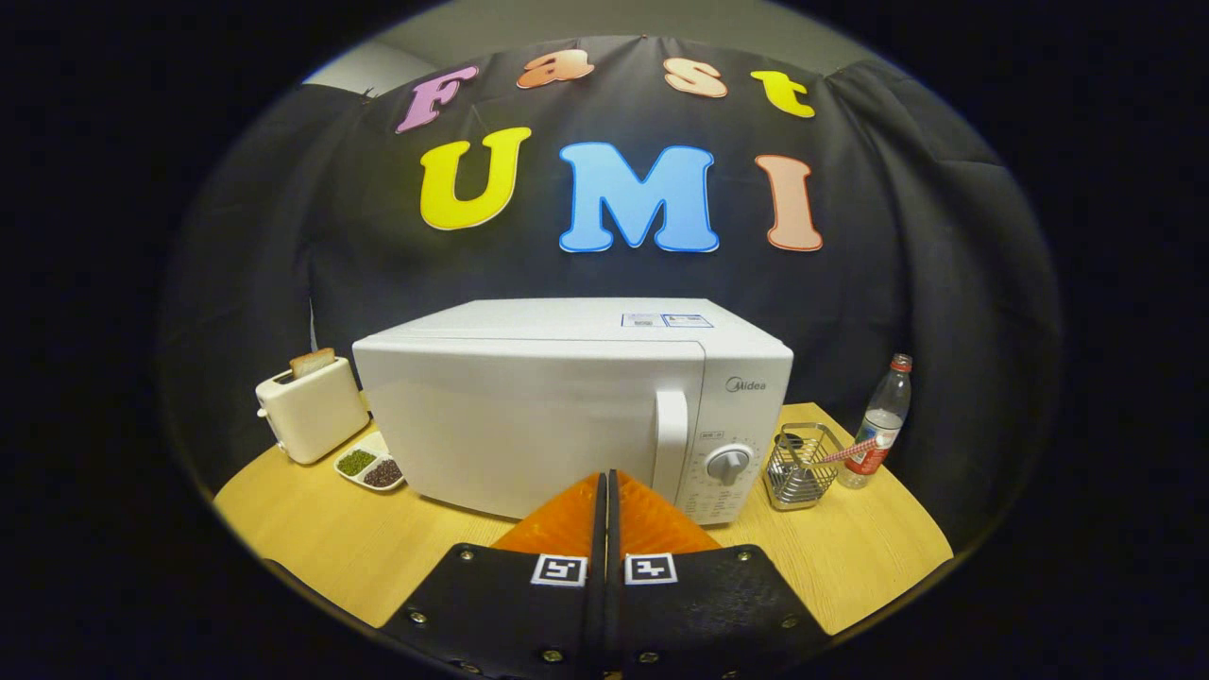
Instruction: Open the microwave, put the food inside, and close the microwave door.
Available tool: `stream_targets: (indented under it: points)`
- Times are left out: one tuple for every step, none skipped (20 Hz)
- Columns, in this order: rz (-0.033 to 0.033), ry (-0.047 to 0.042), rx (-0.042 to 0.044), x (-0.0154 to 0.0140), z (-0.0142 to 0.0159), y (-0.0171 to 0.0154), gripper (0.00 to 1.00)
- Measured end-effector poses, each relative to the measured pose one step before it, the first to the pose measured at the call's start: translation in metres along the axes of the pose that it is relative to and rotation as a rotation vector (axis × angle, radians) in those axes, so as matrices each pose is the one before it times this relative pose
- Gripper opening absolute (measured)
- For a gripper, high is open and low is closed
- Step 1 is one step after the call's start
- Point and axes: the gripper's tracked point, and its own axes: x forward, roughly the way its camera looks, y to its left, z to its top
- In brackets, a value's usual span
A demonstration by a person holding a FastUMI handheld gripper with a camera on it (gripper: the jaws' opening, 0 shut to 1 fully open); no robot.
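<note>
Gripper view, gripper (605,484) closed, empty, microwave (567,406) door seemingly closed just ahead.

A white toaster (310,409) stood at the far left of the wooden surface (878,557), a slice of bread (312,362) sticking up from its slot. Just near of it lay a small white two-part dish (370,466), one half holding green bits, the other dark ones. On the right stood a wire basket (801,467), and just beside it a clear plastic bottle (878,423) with a red cap.
</note>
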Motion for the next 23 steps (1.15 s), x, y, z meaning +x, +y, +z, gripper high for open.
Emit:
stream_targets:
  points:
    - [-0.00444, -0.01327, 0.00885, -0.01011, 0.00515, -0.00222, 0.01]
    - [-0.00778, -0.01759, 0.00302, -0.01062, 0.00584, -0.00241, 0.01]
    - [-0.00584, -0.01810, -0.00003, -0.01088, 0.00636, -0.00127, 0.01]
    - [-0.00582, -0.01739, -0.00041, -0.01070, 0.00682, -0.00144, 0.01]
    - [-0.00435, -0.01715, -0.00028, -0.01089, 0.00693, -0.00109, 0.01]
    - [-0.00227, -0.01586, 0.00034, -0.01102, 0.00702, 0.00012, 0.01]
    - [0.00226, -0.01650, 0.00271, -0.01223, 0.00664, 0.00091, 0.01]
    - [0.00889, -0.01622, 0.00340, -0.00878, 0.00563, 0.00269, 0.01]
    - [-0.00589, -0.01618, -0.00402, -0.01205, 0.00567, -0.00084, 0.04]
    - [0.00233, -0.01553, -0.00495, -0.00976, 0.00515, 0.00111, 0.07]
    - [0.00875, -0.01006, -0.00382, -0.00756, 0.00562, 0.00498, 0.29]
    - [0.00675, -0.00730, -0.00451, -0.00892, 0.00224, 0.00284, 0.46]
    - [-0.00504, -0.01244, -0.00812, -0.00875, 0.00385, -0.00150, 0.63]
    - [-0.00887, -0.01437, -0.00649, -0.00812, 0.00430, -0.00097, 0.80]
    - [-0.00575, -0.01413, -0.00336, -0.00837, 0.00212, 0.00099, 0.97]
    - [0.00084, -0.00941, -0.00309, -0.00690, 0.00235, 0.00189, 0.97]
    - [0.00148, -0.00540, -0.00264, -0.00495, 0.00165, 0.00207, 0.97]
    - [0.00040, -0.00162, -0.00284, -0.00527, 0.00089, 0.00157, 0.97]
    - [0.00086, -0.00059, -0.00071, -0.00441, 0.00137, 0.00103, 0.97]
    - [0.00024, -0.00374, 0.00334, -0.00365, 0.00151, 0.00177, 0.97]
    - [-0.00002, -0.00289, 0.00316, -0.00322, 0.00146, 0.00158, 0.97]
    - [0.00029, -0.00210, 0.00118, -0.00231, 0.00070, 0.00132, 0.97]
    - [0.00018, -0.00104, -0.00071, -0.00209, 0.00064, 0.00160, 0.97]
